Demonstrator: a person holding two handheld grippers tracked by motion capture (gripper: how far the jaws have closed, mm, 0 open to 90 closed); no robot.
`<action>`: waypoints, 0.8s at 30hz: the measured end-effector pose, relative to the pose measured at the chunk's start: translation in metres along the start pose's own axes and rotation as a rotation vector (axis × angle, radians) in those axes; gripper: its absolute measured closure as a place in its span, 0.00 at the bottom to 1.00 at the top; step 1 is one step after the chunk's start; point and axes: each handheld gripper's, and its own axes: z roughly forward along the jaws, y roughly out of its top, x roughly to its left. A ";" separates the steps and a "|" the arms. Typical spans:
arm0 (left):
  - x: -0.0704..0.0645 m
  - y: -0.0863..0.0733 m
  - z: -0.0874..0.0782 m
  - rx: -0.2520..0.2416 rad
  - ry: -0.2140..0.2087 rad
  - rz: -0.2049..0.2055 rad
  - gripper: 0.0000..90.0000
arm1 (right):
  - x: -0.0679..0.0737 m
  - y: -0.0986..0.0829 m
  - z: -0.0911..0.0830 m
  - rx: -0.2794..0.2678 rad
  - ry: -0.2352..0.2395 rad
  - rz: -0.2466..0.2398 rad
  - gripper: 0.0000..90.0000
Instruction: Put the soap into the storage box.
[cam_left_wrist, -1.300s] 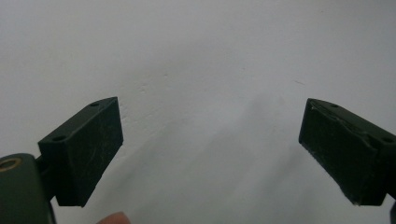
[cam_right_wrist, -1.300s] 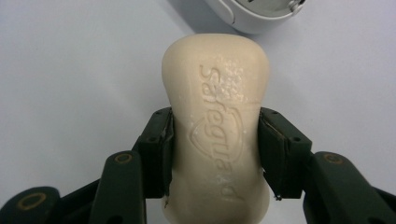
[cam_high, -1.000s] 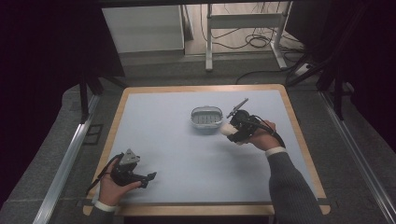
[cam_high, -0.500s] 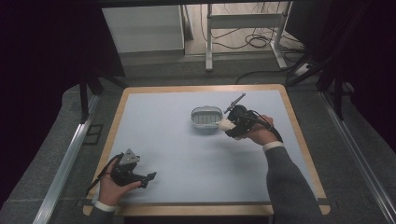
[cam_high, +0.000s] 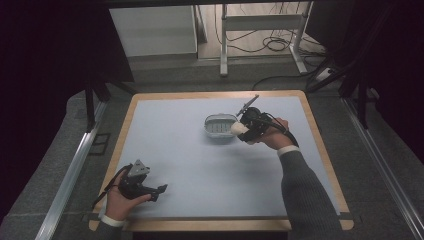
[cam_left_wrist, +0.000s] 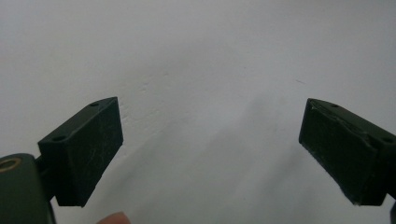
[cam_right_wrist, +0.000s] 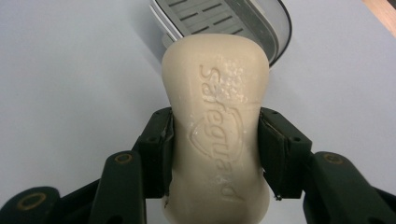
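Two tools: right tool clamped on soap bar beside slotted dish; left tool jaws apart.

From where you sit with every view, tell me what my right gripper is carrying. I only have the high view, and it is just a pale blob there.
Observer: A cream soap bar, embossed Safeguard, held between the right gripper jaws at its narrow waist.
Operator: Tell me what lies ahead of it.
Observer: A slotted grey soap dish, just beyond the bar's far end.
Operator: Report the left gripper.
Observer: The left gripper has its jaws spread wide, with bare white table between them.
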 end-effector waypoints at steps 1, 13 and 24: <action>0.000 0.000 0.000 0.000 0.000 0.000 0.07 | 0.000 0.001 0.000 0.000 -0.006 -0.003 0.54; 0.001 0.000 0.000 0.002 0.004 0.002 0.07 | -0.004 0.014 0.007 0.006 -0.009 -0.022 0.54; 0.001 0.000 0.000 0.005 0.006 0.003 0.07 | -0.010 0.027 0.011 -0.005 -0.007 -0.038 0.54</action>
